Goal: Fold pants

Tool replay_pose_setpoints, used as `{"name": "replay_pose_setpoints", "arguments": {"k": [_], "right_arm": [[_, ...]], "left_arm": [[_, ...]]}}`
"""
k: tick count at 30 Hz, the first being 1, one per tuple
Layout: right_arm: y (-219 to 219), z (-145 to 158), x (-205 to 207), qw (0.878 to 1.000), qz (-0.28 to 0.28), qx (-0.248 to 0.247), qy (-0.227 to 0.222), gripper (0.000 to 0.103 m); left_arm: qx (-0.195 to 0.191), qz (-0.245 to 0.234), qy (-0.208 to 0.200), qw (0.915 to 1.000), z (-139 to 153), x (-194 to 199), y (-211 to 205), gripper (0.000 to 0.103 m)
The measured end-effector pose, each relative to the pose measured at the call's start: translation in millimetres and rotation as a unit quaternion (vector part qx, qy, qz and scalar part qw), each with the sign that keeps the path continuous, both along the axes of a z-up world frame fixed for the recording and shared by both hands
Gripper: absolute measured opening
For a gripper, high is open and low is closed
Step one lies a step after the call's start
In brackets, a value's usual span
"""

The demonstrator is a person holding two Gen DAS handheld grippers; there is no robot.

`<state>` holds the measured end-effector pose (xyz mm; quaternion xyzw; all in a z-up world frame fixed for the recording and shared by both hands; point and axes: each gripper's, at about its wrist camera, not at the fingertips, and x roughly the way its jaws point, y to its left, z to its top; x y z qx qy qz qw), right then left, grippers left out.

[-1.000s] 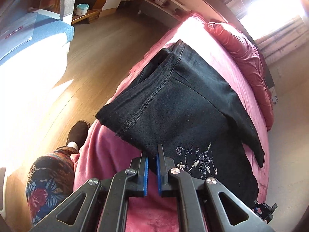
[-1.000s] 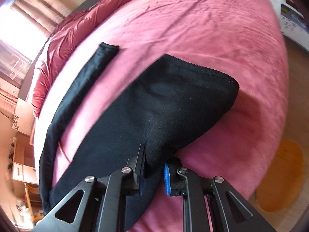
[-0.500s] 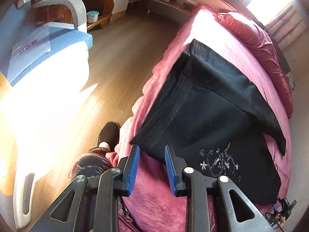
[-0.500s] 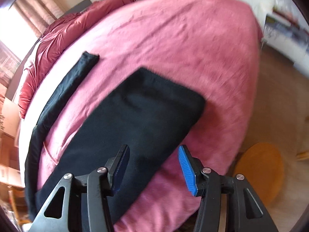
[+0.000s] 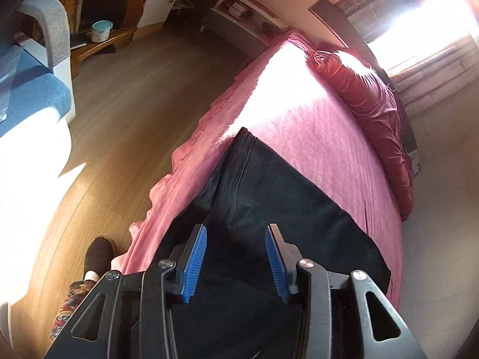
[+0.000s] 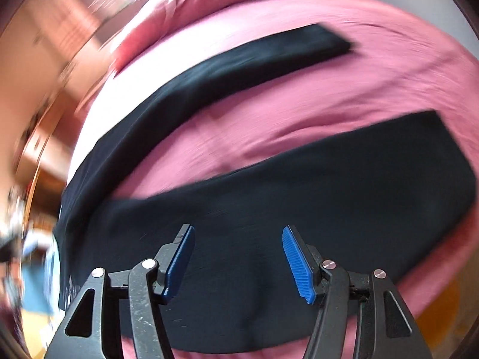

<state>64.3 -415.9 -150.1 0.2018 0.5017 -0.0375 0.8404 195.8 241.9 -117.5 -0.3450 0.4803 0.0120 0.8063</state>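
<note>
We hold both tools spread wide and gripping nothing, the left gripper (image 5: 235, 252) and right gripper (image 6: 238, 254) just above the black pants (image 6: 269, 209), probably choosing fresh grab points. The pants lie flat on the pink bed (image 5: 314, 137), legs splayed apart, beside a wooden floor (image 5: 134, 95).

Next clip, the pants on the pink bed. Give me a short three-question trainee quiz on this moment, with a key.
1. True or false: the left gripper is clamped on the black pants.
2. The two legs in the right wrist view lie: A) stacked, B) spread apart with pink bedspread between them, C) rolled up.
3. Fill in: the right gripper is ____ above the fabric.

Key: 1 false, it is open; 2 B; 3 open.
</note>
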Motion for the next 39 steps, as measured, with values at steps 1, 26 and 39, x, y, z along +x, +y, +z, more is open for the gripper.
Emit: {"name": "replay_pose_setpoints", "arguments": {"k": [1,26,39], "right_arm": [[14.9,-2.7,4.9,1.0,0.02,-0.003,0.005,0.065],[97.9,-60.2,50.7,0.99,0.101,-0.047,0.085,0.078],[63.8,-21.3,76.5,0.997,0.071,0.004,0.024,0.066]], "left_arm": [[-0.004,-0.007,0.006,1.0,-4.8,16.8,-3.0,0.052],[0.136,-0.062,0.067,0.9865,-70.0,189.8,-53.6,0.015],[0.04,-0.167,-0.213,0.962,68.8,36.6,-85.3,0.012]]}}
